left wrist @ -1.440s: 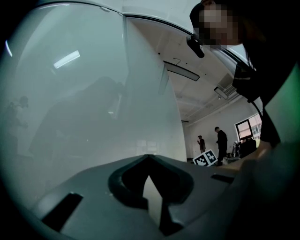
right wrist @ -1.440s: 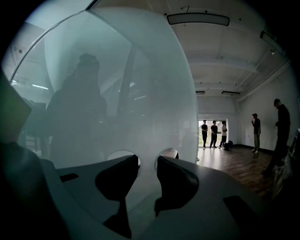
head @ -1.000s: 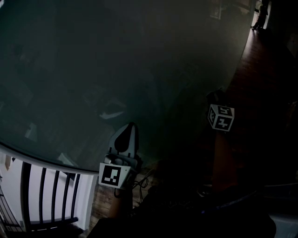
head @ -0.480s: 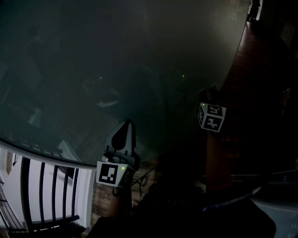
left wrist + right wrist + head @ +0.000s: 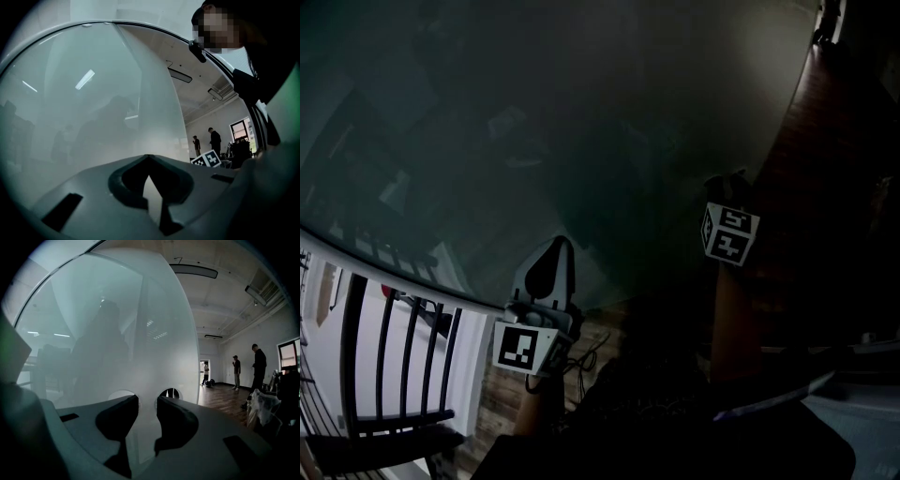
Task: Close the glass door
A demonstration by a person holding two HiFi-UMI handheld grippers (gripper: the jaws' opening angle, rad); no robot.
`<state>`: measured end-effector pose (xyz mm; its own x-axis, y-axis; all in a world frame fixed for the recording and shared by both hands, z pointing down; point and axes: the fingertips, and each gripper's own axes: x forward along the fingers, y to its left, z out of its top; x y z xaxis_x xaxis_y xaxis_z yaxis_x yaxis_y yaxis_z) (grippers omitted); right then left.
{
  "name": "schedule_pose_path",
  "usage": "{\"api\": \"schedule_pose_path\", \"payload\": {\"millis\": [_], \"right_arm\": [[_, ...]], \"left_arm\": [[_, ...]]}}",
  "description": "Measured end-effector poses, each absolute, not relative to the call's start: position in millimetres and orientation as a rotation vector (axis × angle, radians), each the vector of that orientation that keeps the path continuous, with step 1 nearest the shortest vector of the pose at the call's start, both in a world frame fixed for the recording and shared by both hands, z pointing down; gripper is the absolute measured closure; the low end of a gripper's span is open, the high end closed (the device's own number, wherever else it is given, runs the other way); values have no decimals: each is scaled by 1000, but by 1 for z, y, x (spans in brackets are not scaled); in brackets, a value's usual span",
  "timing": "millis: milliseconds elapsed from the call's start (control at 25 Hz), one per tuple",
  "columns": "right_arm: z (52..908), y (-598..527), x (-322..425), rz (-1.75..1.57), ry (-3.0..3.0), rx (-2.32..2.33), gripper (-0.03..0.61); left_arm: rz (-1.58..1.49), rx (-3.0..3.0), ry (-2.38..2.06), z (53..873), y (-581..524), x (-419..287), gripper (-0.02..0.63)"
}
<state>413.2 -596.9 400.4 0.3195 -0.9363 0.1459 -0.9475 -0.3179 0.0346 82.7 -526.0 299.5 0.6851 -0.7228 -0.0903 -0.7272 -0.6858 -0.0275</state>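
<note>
The frosted glass door (image 5: 581,122) fills most of the dim head view. My left gripper (image 5: 558,242) is shut, and its joined tips rest against the pane's face. In the left gripper view, that left gripper (image 5: 148,158) sits right at the glass (image 5: 103,103). My right gripper (image 5: 729,186) is at the door's right edge, above its marker cube (image 5: 730,234). In the right gripper view, the right gripper (image 5: 148,401) has its jaws closed on the pane (image 5: 159,333), just below two round holes (image 5: 171,392).
A black railing (image 5: 394,366) in a white frame stands at the lower left, beyond the glass. Dark wood floor (image 5: 834,141) runs along the right. A cable (image 5: 586,356) hangs under the left gripper. Several people (image 5: 257,364) stand far across the room.
In the head view the door's lower-left edge has swept up and right, and more of the railing now shows. Both grippers travelled with the glass and kept their places on it.
</note>
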Motion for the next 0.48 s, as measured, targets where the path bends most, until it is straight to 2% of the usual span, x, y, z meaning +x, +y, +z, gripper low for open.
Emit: {"api": "schedule_pose_path", "payload": {"millis": [320, 480], "right_arm": [[393, -535, 438, 162, -1660, 2535, 459], [399, -527, 427, 168, -1646, 2538, 461]], "left_arm": [[118, -2822, 1172, 288, -479, 99, 612], [130, -2844, 1119, 291, -476, 91, 612]]}}
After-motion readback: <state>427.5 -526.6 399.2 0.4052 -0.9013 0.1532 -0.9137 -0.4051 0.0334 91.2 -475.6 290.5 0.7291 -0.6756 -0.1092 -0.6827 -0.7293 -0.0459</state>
